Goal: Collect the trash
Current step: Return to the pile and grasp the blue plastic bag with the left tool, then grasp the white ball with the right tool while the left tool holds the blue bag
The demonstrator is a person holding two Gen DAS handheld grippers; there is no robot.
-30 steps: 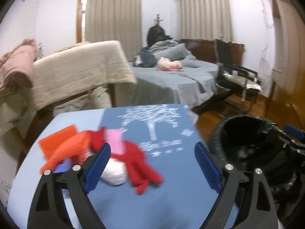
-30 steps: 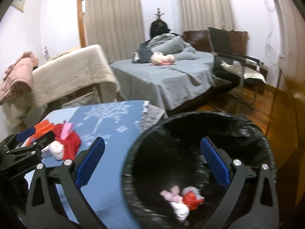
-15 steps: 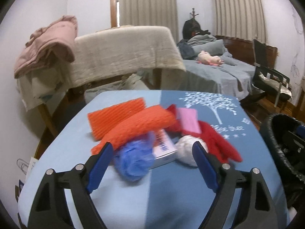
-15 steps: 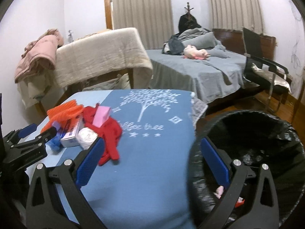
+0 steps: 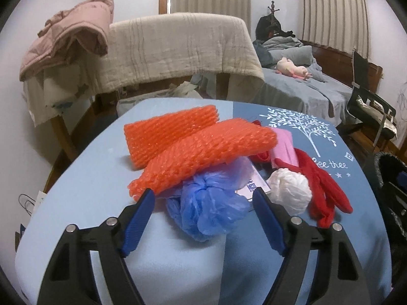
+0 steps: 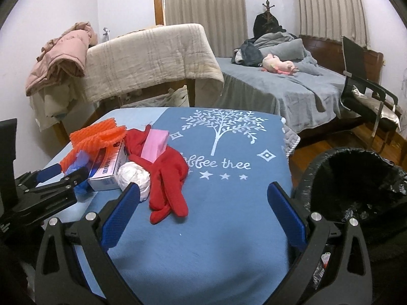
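Observation:
A pile of trash lies on the blue table (image 5: 84,203): two orange foam nets (image 5: 198,142), a crumpled blue plastic bag (image 5: 208,208), a white crumpled ball (image 5: 290,193), a small box (image 6: 109,167), a pink piece (image 6: 155,145) and red gloves (image 6: 170,185). My left gripper (image 5: 203,198) is open, its blue fingers on either side of the blue bag. My right gripper (image 6: 203,190) is open and empty above the tablecloth (image 6: 223,203), right of the pile. A black-lined trash bin (image 6: 356,185) stands at the table's right.
Behind the table stand a frame draped with a beige blanket (image 5: 178,50) and a pink jacket (image 5: 68,35). A grey bed (image 6: 292,89) and a black chair (image 6: 366,96) are further right. Wooden floor lies between bed and bin.
Both grippers swung left from the bin toward the pile. The left gripper moved close to the blue bag, now between its open fingers. The bin slid to the right edge of both views.

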